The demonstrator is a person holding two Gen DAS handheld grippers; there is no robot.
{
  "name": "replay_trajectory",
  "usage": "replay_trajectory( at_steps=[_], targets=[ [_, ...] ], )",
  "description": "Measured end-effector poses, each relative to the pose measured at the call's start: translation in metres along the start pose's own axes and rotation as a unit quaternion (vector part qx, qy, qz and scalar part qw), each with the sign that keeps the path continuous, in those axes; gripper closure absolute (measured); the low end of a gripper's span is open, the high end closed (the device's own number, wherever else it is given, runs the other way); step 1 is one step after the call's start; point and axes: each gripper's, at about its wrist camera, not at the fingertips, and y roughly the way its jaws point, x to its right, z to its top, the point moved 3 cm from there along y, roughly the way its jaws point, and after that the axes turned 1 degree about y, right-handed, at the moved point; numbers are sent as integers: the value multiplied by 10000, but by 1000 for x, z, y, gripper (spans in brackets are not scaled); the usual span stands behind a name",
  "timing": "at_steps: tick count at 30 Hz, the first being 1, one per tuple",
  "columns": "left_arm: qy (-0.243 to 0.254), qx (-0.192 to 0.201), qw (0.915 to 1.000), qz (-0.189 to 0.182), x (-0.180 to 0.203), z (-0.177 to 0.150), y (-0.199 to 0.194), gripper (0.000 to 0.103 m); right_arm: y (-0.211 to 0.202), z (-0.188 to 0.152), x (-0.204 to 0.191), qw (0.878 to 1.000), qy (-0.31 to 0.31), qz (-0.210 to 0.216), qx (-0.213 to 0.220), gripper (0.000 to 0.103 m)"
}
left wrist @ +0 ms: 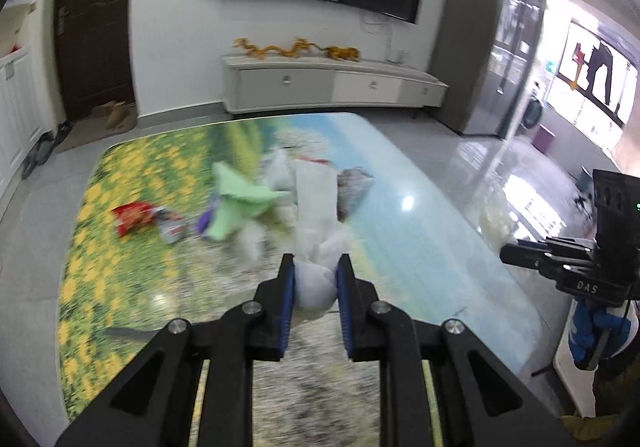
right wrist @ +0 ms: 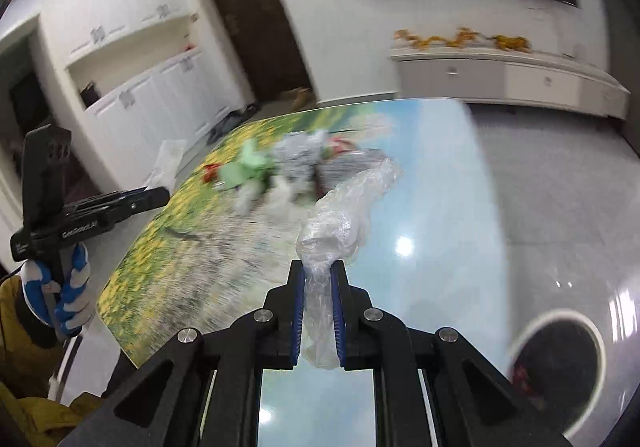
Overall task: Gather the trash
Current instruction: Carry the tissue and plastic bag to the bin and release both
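Both grippers tilt down over a table [left wrist: 420,183] printed with a flower field and sky. The left gripper [left wrist: 315,271] has its jaws nearly closed, the blue pads pinching a crumpled white tissue wad [left wrist: 316,223] that stands up out of the grip. The right gripper [right wrist: 319,279] is likewise clamped almost shut on a clear plastic bag [right wrist: 344,215], which bulges up and away from the pads. In the right wrist view the left gripper shows from the side at the left edge, carried by a gloved hand [right wrist: 60,287] in blue and white over a yellow sleeve.

The table's near part under both grippers is bare, and its far rounded edge gives onto glossy grey floor. A round bin [right wrist: 560,363] with a white rim stands on the floor just off the table's right side, below the right gripper.

Further along the tabletop lies blurred litter: a green wrapper [left wrist: 236,199], a red packet [left wrist: 134,217], more white tissues and a grey wad, all close together. Beyond stand a low white cabinet [left wrist: 332,83], a wall television and a dark door
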Motion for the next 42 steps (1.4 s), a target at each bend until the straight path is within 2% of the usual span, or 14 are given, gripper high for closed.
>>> replay_trajectory(
  at_steps=[4,7,10,15,19,23,24,25,26,27,29,32,35,42],
  targets=[
    [412,-180,9975,-546,67,13,28,84,-39,-23,54,9975,432,-530,178,91],
    [725,-449,9913,-999,126,21,57,84,-64,-43,96,9920,794,-943,258,91],
    [1044,-697,9840,-1264,178,25,84,84,-82,-64,137,9841,1223,-1250,298,91],
    [1294,-1015,9727,-1638,249,36,127,84,-85,-92,197,9697,1860,-1573,176,91],
    [1291,-1174,9661,-1900,296,49,161,82,-79,-106,233,9603,2224,-1681,75,90],
    [1343,-1383,9582,-2116,338,53,194,81,-75,-114,261,9517,2482,-1806,1,84],
    [1356,-1453,9562,-2147,346,53,202,80,-74,-117,268,9493,2556,-1829,-9,73],
    [1368,-1498,9550,-2164,352,52,208,78,-74,-120,275,9455,2647,-1896,-14,64],
    [1365,-1531,9542,-2179,356,51,212,69,-74,-123,279,9424,2708,-1962,-21,48],
    [1339,-1561,9537,-2195,361,50,215,52,-74,-127,282,9396,2761,-2023,-19,47],
    [1300,-1525,9539,-2236,365,49,217,43,-76,-133,287,9359,2868,-2044,-30,47],
    [1362,-1515,9532,-2232,362,46,214,43,-81,-140,283,9335,2899,-2111,-45,47],
    [1343,-1428,9574,-2122,353,43,205,43,-88,-141,279,9314,2916,-2179,0,47],
    [1491,-693,9711,-1732,321,38,148,44,-111,-132,252,9332,2741,-2306,301,47]
  ],
)
